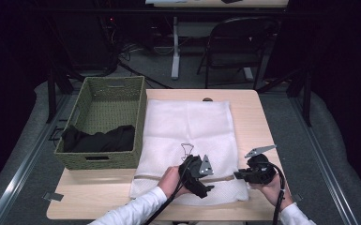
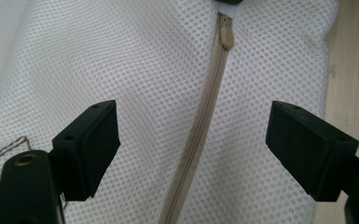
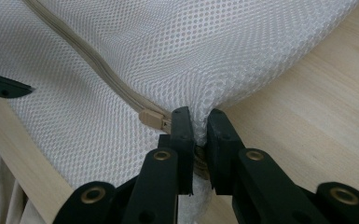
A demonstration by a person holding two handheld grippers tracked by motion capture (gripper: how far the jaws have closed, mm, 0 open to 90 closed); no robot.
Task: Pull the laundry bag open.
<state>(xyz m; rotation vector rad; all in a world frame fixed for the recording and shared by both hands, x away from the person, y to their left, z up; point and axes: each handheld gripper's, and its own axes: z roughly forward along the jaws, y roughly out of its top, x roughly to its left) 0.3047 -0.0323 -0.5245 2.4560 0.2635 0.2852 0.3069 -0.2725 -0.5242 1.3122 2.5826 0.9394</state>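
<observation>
A white mesh laundry bag [image 1: 187,126] lies flat on the wooden table [image 1: 89,192]. A beige zipper [image 2: 200,135] runs along its near edge. My left gripper [image 2: 193,126] hovers open over the mesh, one jaw on each side of the zipper line, touching nothing. In the high view the left gripper [image 1: 208,179] points right along the zipper. My right gripper [image 3: 199,122] is shut on the bag's end, pinching the mesh just beside the zipper pull [image 3: 153,118]. The right gripper [image 1: 238,176] sits at the bag's near right corner. The zipper pull [image 2: 226,35] lies ahead of the left jaws.
A woven green basket [image 1: 140,117] stands at the table's left with black cloth [image 1: 101,138] inside. A small wire clip [image 1: 186,149] rests on the bag near the left gripper. A folding chair [image 1: 236,42] stands beyond the table.
</observation>
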